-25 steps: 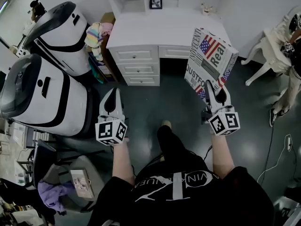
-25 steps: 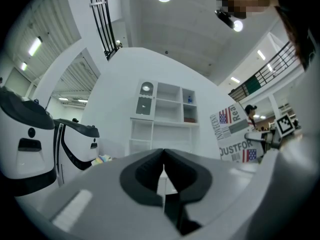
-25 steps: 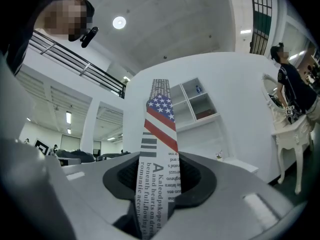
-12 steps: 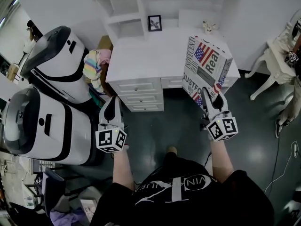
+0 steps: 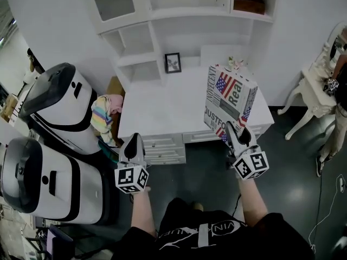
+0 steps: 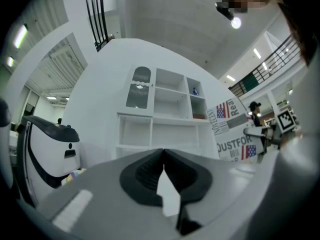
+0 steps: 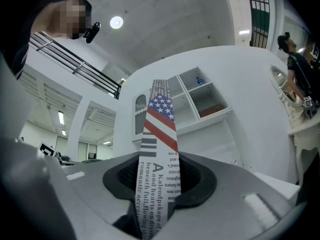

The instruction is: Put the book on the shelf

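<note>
The book (image 5: 230, 103), printed like a newspaper with a US flag, is held upright over the right part of the white desk (image 5: 162, 112). My right gripper (image 5: 232, 131) is shut on its lower edge; in the right gripper view the book's spine (image 7: 159, 149) rises between the jaws. My left gripper (image 5: 133, 144) is shut and holds nothing, low in front of the desk drawers; its jaws meet in the left gripper view (image 6: 163, 156). The white shelf unit (image 5: 179, 10) stands on the back of the desk, with open compartments (image 6: 172, 134).
A small framed picture (image 5: 173, 62) and a little figurine (image 5: 234, 63) stand on the desk. Two big white machines (image 5: 49, 145) stand at the left, with a colourful cloth (image 5: 103, 118) beside the desk. A white chair (image 5: 312, 88) and a person (image 5: 339, 85) are at the right.
The head view has come closer to the desk and tilted up, so the shelf unit now shows. Both grippers moved forward toward the desk, the book still in the right one.
</note>
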The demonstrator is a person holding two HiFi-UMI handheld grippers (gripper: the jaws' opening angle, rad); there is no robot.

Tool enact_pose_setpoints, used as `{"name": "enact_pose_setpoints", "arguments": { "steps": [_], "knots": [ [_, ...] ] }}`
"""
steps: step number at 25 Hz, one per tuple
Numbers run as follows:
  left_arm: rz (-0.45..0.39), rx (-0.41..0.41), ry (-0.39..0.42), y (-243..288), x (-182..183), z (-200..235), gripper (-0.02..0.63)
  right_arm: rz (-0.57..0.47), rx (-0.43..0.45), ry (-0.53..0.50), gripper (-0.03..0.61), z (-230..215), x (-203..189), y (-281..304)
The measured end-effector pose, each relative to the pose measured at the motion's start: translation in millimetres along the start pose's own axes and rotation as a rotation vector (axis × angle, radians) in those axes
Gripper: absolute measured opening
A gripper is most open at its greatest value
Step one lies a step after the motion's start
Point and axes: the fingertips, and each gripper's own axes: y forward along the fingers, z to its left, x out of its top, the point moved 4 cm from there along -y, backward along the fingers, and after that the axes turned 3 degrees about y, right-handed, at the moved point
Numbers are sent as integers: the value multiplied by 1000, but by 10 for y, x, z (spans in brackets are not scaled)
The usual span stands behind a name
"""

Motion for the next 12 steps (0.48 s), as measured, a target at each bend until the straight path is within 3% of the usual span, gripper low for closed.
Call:
{"name": "enact_pose_setpoints", "arguments": {
  "steps": [6,12],
  "knots": [
    [-27,6,-30,313,-36,74,0,-39,12,-13,156,-92,39,274],
    [-60,-9,-54,158,-259,-183,0,-64,58,-43,156,-62,12,95]
  ]
}}
